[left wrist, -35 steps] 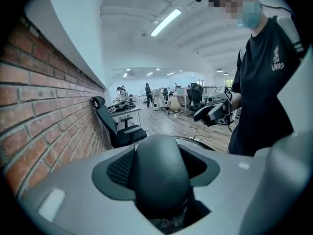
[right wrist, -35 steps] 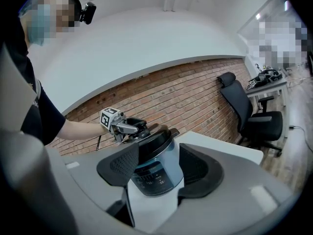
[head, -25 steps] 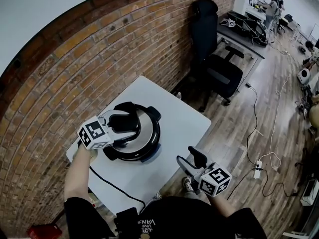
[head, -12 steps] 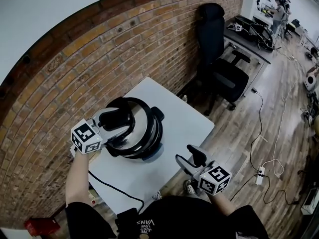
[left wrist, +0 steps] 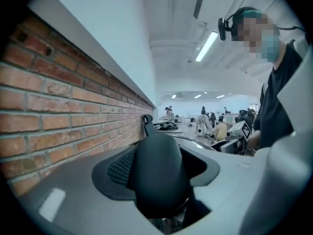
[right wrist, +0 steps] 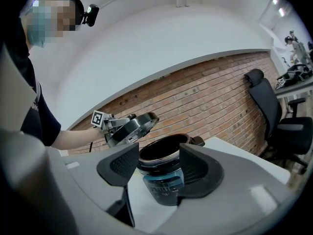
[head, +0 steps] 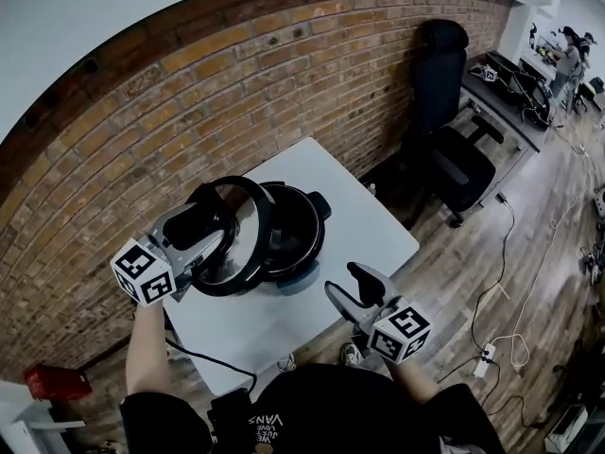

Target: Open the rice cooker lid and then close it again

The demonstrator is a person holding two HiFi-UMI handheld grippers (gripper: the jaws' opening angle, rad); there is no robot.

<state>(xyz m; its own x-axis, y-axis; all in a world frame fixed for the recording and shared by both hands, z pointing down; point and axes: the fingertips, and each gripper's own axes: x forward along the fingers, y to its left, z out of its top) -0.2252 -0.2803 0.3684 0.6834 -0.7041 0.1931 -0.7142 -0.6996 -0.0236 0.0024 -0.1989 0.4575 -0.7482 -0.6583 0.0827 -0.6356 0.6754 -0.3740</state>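
The black rice cooker (head: 295, 233) stands on the white table (head: 369, 230) with its dark inner pot showing. Its round lid (head: 234, 237) is lifted clear and tilted on edge at the cooker's left. My left gripper (head: 200, 228) is shut on the lid's black handle (left wrist: 159, 173), which fills the space between the jaws in the left gripper view. My right gripper (head: 356, 288) hangs open off the table's front edge, holding nothing. In the right gripper view the cooker (right wrist: 164, 175) shows beyond the open jaws, with the raised lid (right wrist: 131, 126) to its upper left.
A brick wall (head: 284, 93) runs close behind the table. A black cord (head: 213, 359) trails off the table's near left. A black office chair (head: 454, 149) and a desk (head: 515, 88) stand to the right. A red box (head: 47, 381) lies on the floor at left.
The left gripper has lifted the lid off the cooker, swinging it up and to the left onto its edge; the inner pot now shows. The right gripper rose slightly.
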